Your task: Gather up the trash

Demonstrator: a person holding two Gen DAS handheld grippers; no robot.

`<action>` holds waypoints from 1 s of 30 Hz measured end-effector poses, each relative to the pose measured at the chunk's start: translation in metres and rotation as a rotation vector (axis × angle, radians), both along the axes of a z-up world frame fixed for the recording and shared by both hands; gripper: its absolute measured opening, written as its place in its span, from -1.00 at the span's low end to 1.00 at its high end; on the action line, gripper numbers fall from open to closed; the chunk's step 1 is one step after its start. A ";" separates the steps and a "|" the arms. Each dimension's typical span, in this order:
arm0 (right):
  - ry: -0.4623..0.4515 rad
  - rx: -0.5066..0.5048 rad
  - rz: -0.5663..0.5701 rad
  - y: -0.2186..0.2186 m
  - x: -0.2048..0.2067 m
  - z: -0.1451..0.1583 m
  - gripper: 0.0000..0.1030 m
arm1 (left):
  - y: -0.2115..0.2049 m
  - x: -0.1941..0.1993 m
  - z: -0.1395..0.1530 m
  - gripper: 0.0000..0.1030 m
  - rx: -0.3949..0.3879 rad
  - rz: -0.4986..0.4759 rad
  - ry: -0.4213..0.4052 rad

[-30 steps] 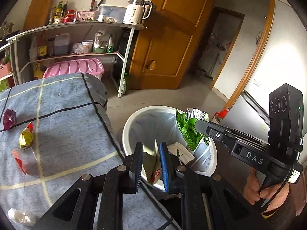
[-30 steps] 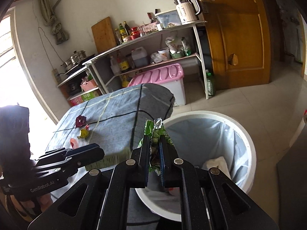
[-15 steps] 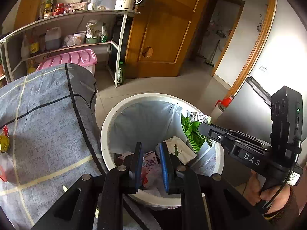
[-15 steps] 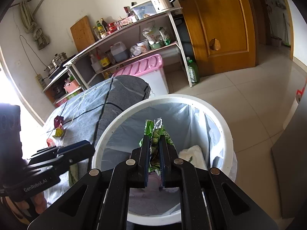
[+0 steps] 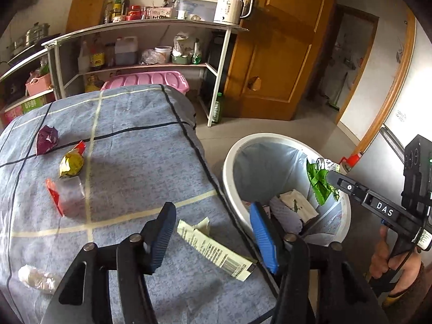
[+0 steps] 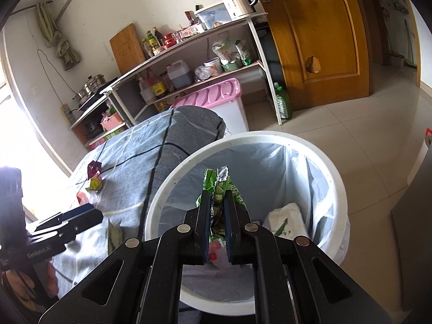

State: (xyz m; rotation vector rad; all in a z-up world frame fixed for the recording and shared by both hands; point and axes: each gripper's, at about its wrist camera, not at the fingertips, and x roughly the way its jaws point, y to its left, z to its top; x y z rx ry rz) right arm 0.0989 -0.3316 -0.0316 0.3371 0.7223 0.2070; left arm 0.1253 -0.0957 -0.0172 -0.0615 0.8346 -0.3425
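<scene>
My left gripper (image 5: 213, 232) is open and empty over the table's near right corner, above a pale flattened wrapper (image 5: 216, 248) on the grey-blue cloth (image 5: 129, 167). My right gripper (image 6: 216, 216) is shut on a crumpled green wrapper (image 6: 218, 186) and holds it over the white trash bin (image 6: 337, 189); the wrapper also shows in the left wrist view (image 5: 320, 179). The bin (image 5: 229, 162) stands on the floor right of the table with trash inside.
On the cloth lie a purple wrapper (image 5: 47, 139), a yellow wrapper (image 5: 70, 164), a clear red-edged bag (image 5: 66, 195) and a crumpled clear piece (image 5: 35, 276). Shelving (image 5: 151, 27), a pink-lidded box (image 5: 151, 78) and a wooden door (image 5: 272, 54) stand behind.
My left gripper opened, its wrapper gone from the jaws, and swung left from over the bin back over the table. My right gripper stays over the bin with the green wrapper.
</scene>
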 end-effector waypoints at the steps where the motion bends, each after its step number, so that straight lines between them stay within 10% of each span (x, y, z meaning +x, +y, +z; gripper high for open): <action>1: -0.003 0.000 0.003 0.001 -0.001 0.001 -0.82 | 0.000 -0.001 -0.004 0.12 0.003 0.008 0.015; 10: -0.012 0.013 0.022 0.008 -0.004 0.004 -0.82 | -0.017 0.001 -0.040 0.12 0.058 0.027 0.110; 15: -0.019 0.021 0.024 0.008 -0.005 0.005 -0.82 | -0.017 0.000 -0.043 -0.59 0.081 0.042 0.098; 30: -0.038 0.005 -0.020 -0.008 -0.008 0.015 -0.82 | -0.037 0.005 0.002 -0.67 -0.003 -0.050 -0.011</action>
